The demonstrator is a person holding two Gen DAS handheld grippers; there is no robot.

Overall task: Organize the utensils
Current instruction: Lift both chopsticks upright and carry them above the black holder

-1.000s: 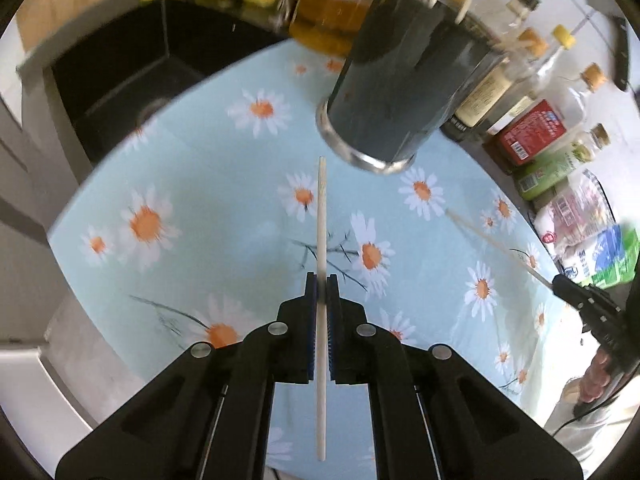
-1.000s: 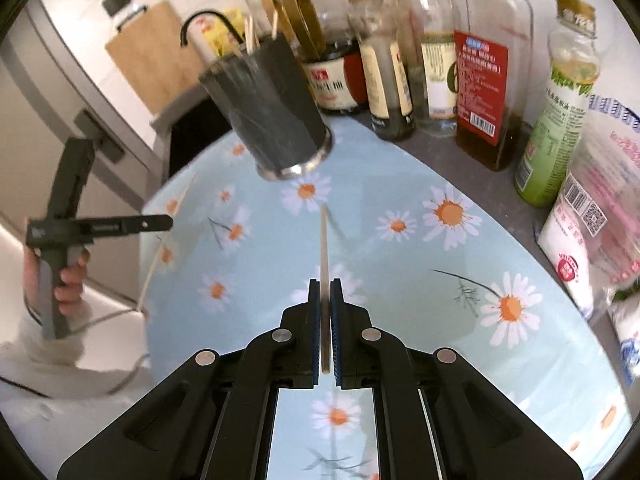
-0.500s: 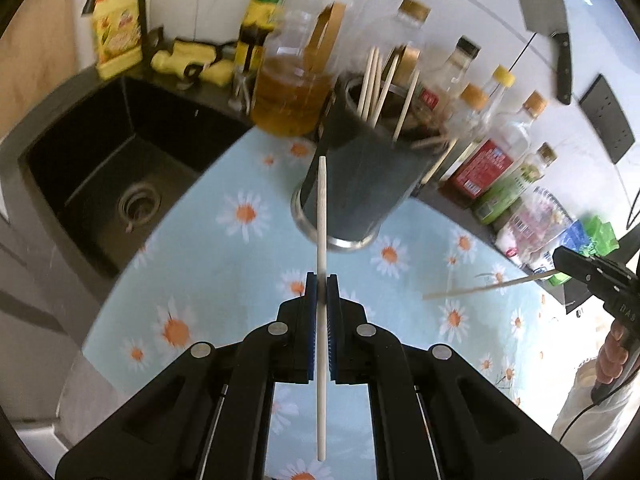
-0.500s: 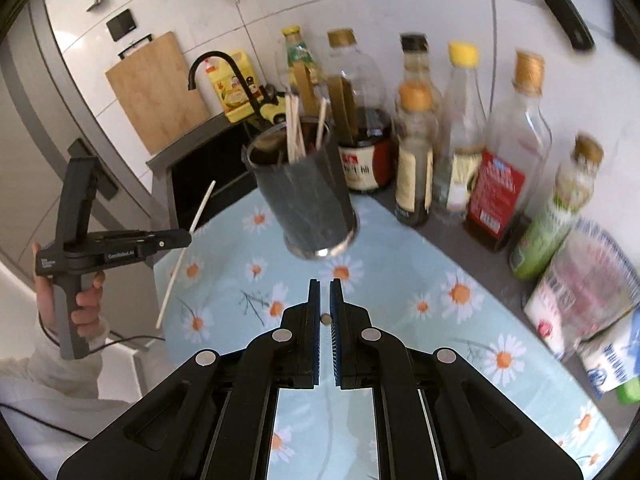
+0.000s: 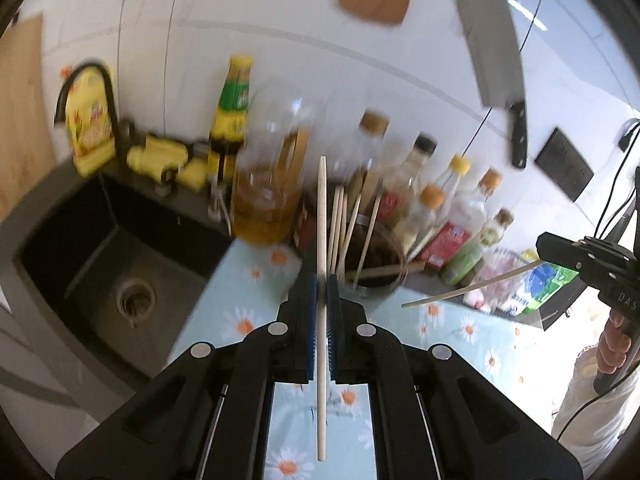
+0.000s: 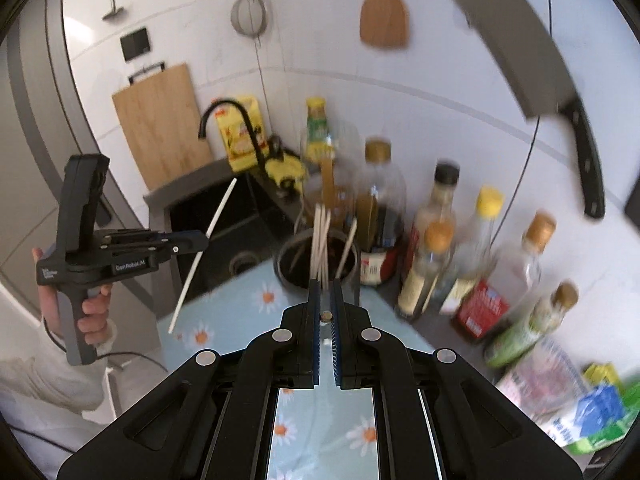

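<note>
My left gripper is shut on a wooden chopstick that stands upright, its tip above the dark utensil holder. The holder holds several chopsticks. My right gripper is shut on a second chopstick, seen end-on, pointing at the holder. From the left wrist view the right gripper is at the right with its chopstick aimed left. From the right wrist view the left gripper is at the left with its chopstick tilted.
Several sauce and oil bottles stand behind and right of the holder. A black sink with a tap lies to the left. A cleaver and wooden spatula hang on the wall. Food packets lie right. A daisy-print cloth covers the counter.
Both grippers have lifted and tilted up from the cloth with their chopsticks. The holder's open top and the wall now show.
</note>
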